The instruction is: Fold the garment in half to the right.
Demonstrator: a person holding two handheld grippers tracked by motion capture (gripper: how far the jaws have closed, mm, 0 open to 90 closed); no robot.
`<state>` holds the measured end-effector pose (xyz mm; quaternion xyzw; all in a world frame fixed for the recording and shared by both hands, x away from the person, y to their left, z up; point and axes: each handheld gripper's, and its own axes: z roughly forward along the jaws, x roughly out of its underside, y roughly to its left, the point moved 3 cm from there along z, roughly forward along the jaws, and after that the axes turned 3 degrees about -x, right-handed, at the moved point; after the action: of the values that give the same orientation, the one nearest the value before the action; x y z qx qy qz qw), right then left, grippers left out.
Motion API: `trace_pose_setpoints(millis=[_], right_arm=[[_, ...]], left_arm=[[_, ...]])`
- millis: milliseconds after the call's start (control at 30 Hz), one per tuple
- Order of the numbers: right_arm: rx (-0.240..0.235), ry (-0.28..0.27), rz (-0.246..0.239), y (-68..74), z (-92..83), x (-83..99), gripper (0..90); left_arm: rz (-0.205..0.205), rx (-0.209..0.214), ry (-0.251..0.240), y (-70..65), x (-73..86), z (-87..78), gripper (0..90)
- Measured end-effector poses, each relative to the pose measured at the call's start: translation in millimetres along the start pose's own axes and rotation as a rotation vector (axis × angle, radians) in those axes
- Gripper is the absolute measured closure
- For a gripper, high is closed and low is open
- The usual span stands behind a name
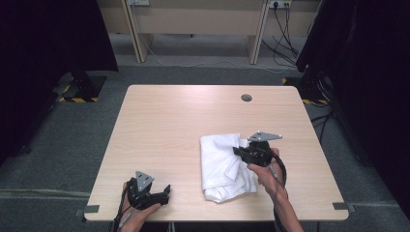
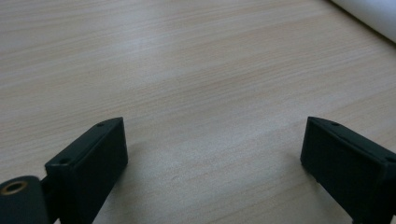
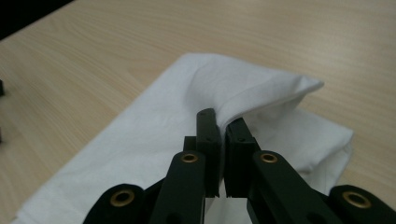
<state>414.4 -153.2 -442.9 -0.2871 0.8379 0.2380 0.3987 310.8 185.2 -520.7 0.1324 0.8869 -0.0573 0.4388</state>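
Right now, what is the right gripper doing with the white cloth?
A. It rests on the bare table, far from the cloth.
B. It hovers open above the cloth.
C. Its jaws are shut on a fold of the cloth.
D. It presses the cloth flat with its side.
C: in the right gripper view, the right gripper has its jaws together, pinching a raised fold of the white cloth.

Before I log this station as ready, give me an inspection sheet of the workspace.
Surface: light wooden table, round cable hole near the far edge.
Job's things: white cloth, crumpled, right of centre.
Clutter: nothing seen.
Grippers: right gripper shut on a fold of the cloth; left gripper open, at the near left edge over bare wood.
Cables: one trails from each gripper; more by the far wall socket.
Surroundings: grey carpet, black curtains both sides.
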Motion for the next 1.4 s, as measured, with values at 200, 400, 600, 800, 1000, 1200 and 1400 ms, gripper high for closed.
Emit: trace_pose_setpoints(millis=[200,400,600,800,1000,1200,1400], right_arm=[[-0.003,0.006,0.020,-8.3,-24.5,9.8,86.6],[0.028,0.124,0.125,-38.3,-12.1,67.3,81.7],[0.115,0.158,0.083,-33.8,-21.1,61.9,47.0],[0.182,0.128,0.034,-22.6,-34.6,54.2,30.2],[0.180,0.142,-0.022,2.5,-22.8,52.4,25.2],[0.212,0.188,-0.068,12.9,-13.6,59.4,25.1],[0.255,0.221,-0.104,9.6,-32.4,65.4,31.1]], left_arm=[[-0.002,-0.001,-0.003,0.3,0.4,-0.2,6.2],[0.000,0.000,0.000,0.5,0.2,-0.1,6.0],[0.001,-0.001,0.002,0.6,0.0,0.0,5.9],[0.000,-0.001,0.002,0.6,0.0,0.0,5.9],[0.000,-0.001,0.002,0.6,0.0,0.0,5.9],[0.000,-0.001,0.002,0.6,0.0,0.0,5.9],[0.000,-0.001,0.002,0.6,0.0,0.0,5.8]])
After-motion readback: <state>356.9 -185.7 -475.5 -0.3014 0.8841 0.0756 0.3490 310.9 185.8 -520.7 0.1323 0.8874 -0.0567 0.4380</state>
